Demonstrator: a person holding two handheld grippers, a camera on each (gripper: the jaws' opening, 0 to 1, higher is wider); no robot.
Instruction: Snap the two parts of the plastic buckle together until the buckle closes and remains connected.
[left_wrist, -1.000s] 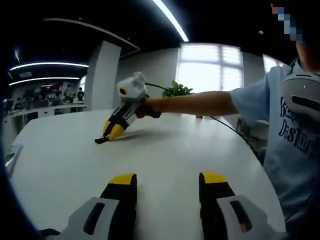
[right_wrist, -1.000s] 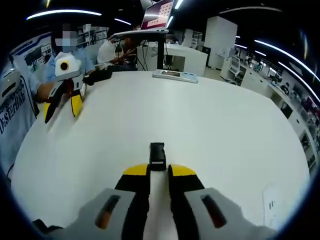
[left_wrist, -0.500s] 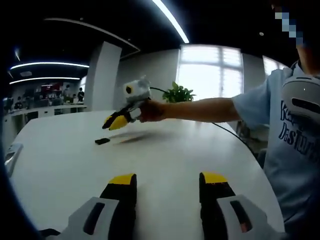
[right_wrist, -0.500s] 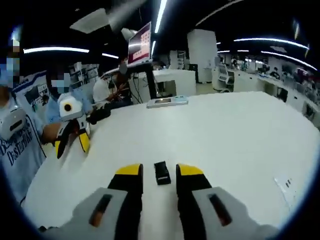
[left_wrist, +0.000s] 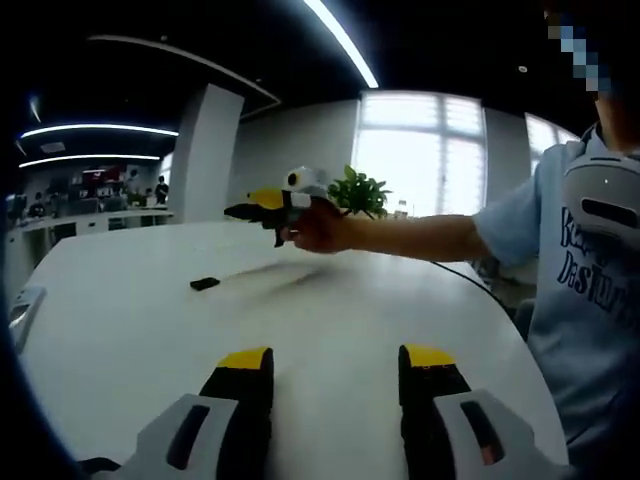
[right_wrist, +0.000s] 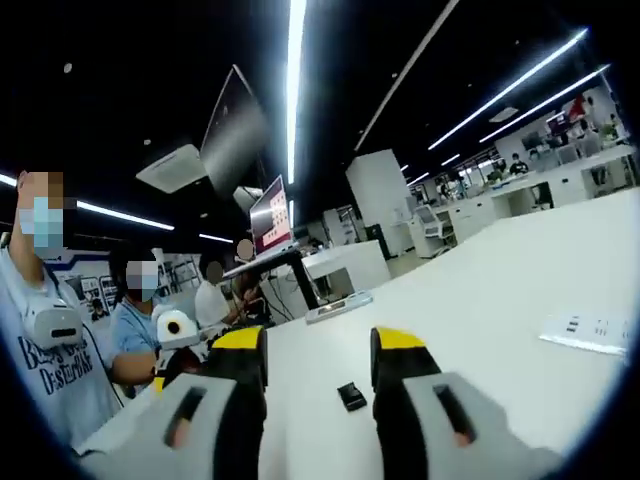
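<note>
A small black plastic buckle (left_wrist: 204, 283) lies flat on the white table (left_wrist: 330, 300), looking like a single piece. My left gripper (left_wrist: 337, 360) rests low near the table's front edge, open and empty, well short of the buckle. A hand holds my right gripper (left_wrist: 248, 208) in the air above and beyond the buckle, jaws pointing left. In the right gripper view, that gripper (right_wrist: 319, 342) is open and tilted upward, and the buckle (right_wrist: 351, 396) sits on the table below, framed between its jaws. The left gripper (right_wrist: 162, 380) is half hidden behind the right gripper's left jaw.
A flat grey device (right_wrist: 340, 306) lies on the table's far side, also seen as (left_wrist: 22, 310). A white paper slip (right_wrist: 590, 333) lies to the right. A person in a blue shirt (left_wrist: 585, 260) stands at the table edge. A plant (left_wrist: 358, 188) stands behind.
The right gripper has opened off the buckle, risen from the table and tilted upward. The buckle stays where it was set down. The left gripper has not moved.
</note>
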